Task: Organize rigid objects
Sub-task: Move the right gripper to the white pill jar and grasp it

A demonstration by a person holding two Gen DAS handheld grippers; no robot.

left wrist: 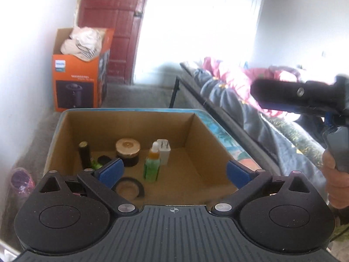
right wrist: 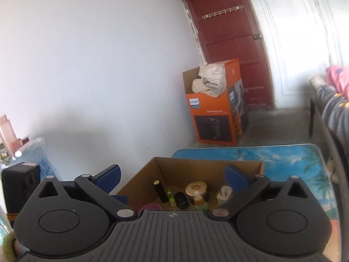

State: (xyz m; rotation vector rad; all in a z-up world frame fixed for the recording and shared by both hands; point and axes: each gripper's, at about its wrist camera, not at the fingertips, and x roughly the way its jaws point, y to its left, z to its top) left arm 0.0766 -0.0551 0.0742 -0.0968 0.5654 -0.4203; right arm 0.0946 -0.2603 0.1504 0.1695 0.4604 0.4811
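Rigid objects sit in the cardboard box [left wrist: 202, 144], and neither tool holds any of them. Left gripper [left wrist: 174, 170] has its jaws spread wide with nothing between them, hanging above the near edge of the box. Right gripper [right wrist: 172, 175] is equally wide and empty, also above the box; in the left view its body shows off to the right, carried by a hand [left wrist: 333, 185].

Contents, near to far from the left gripper: a dark round lid [left wrist: 128, 187] lying flat, a green bottle [left wrist: 152, 166] upright, a white charger plug [left wrist: 164, 154] just behind it, a wood-topped jar [left wrist: 128, 154], a dark cylinder [left wrist: 84, 155] upright by the left wall, and a small black piece [left wrist: 103, 159] with something green beside it. The box stands on a table with a beach print [right wrist: 283, 159]; an orange carton [right wrist: 214, 118] is well apart by the door.

Judgement: the box looks loaded, so the sorting is probably near done.

Risks:
- The bottle and cylinder are tall and narrow, so a finger brushing past could tip them into their neighbours.
- The bottle, plug and jar are tightly clustered, so wide jaws going down there could snag two items.
- The box is light cardboard, so a finger catching the rim could drag it along the table.
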